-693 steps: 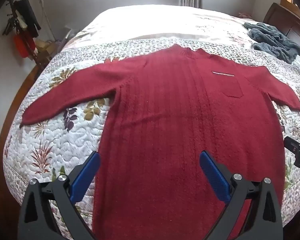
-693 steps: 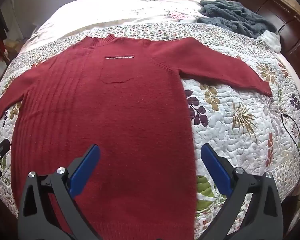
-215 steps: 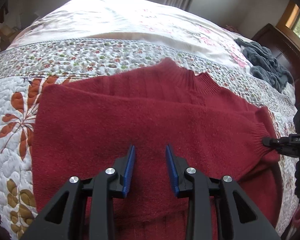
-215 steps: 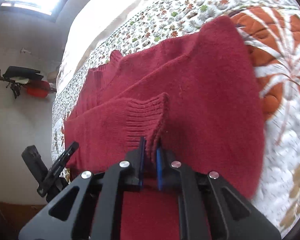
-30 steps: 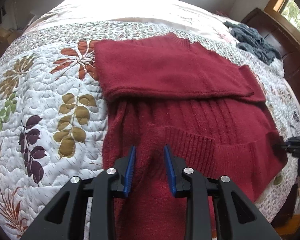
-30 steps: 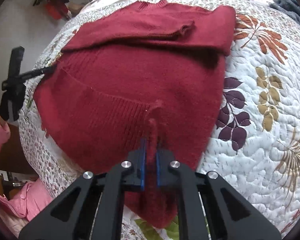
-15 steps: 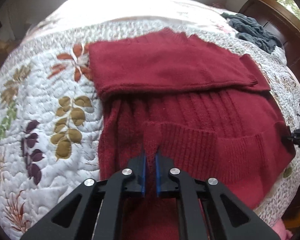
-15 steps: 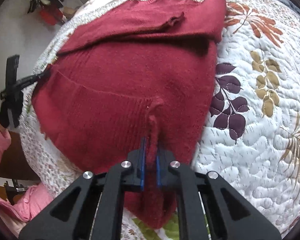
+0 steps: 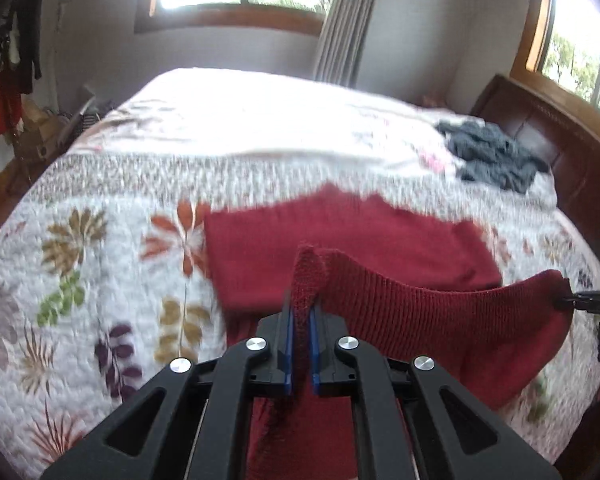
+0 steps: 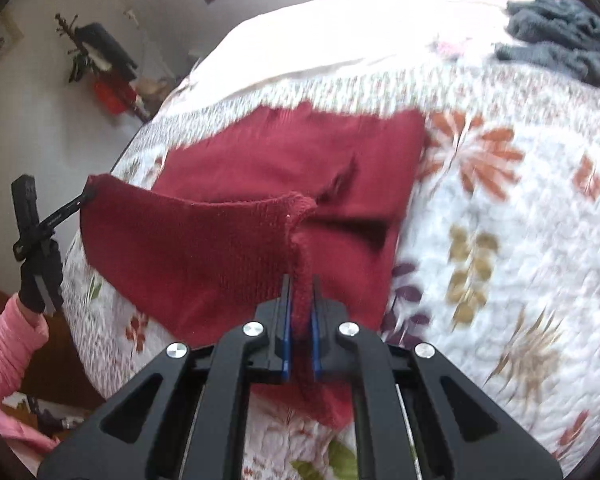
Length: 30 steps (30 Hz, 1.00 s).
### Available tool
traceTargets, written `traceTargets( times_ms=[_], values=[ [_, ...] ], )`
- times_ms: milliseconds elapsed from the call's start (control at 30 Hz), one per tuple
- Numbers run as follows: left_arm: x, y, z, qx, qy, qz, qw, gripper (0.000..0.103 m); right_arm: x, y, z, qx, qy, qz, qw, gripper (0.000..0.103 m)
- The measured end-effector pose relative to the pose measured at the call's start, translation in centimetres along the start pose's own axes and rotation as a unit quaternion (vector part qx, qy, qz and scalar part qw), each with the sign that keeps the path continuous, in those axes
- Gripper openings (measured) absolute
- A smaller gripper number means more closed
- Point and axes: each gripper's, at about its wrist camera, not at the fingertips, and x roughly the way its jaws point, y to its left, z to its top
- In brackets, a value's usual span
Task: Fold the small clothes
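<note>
A dark red knitted sweater (image 9: 340,240) lies on the floral quilt (image 9: 100,260), its sleeves folded in across the chest. My left gripper (image 9: 300,312) is shut on one bottom corner of the sweater's ribbed hem, lifted off the bed. My right gripper (image 10: 300,308) is shut on the other hem corner. The hem (image 10: 188,240) hangs stretched in the air between the two grippers, above the folded upper part (image 10: 300,156). In the right wrist view the left gripper (image 10: 86,198) shows at the far left, held by a gloved hand (image 10: 40,276) with a pink sleeve.
A grey-blue fleece bundle (image 9: 492,156) lies near the dark wooden headboard (image 9: 548,140) at the back right. A coat stand with clothes (image 10: 108,68) stands by the wall beyond the bed's left side. The near edge of the bed drops off below the grippers.
Both grippers have risen with the hem corners, lifting the lower half of the sweater off the quilt and carrying it toward the collar. The views now tilt up to the windows.
</note>
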Motion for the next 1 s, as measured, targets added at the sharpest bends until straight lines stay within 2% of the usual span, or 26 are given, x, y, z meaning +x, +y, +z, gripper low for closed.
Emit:
traceTargets(
  times_ms=[100,267,467,633,800,1000],
  values=[
    [1.1,0.0,3.3,0.003,-0.027,0.012,0.9996,0.006,-0.1,-0.2,3.3,0.004,-0.017,-0.013,1.0,0.005],
    [4.0,1.0,7.4,-0.001,-0.049,0.039,0.998,0.006,1.6,-0.9,10.6,0.007,-0.037,-0.044,0.998,0.005],
    [10.1,3.3,11.0,-0.031,-0.045,0.057,0.9969,0.006,6.4,-1.9,17.1,0.012,-0.033,-0.088,0.995,0.005],
    [17.0,4.1,11.3,-0.021,-0.004,0.067,0.9975,0.006,12.1,-3.7,19.3,0.027,0.004,-0.124,0.992,0.005],
    [22.7,5.0,9.7,-0.023,0.046,0.077,0.9957,0.006,17.1,-6.0,18.9,0.047,0.042,-0.148,0.987,0.005],
    [26.3,6.4,8.1,-0.043,0.087,0.09,0.9911,0.007,20.4,-8.1,17.8,0.072,0.068,-0.155,0.983,0.006]
  ],
)
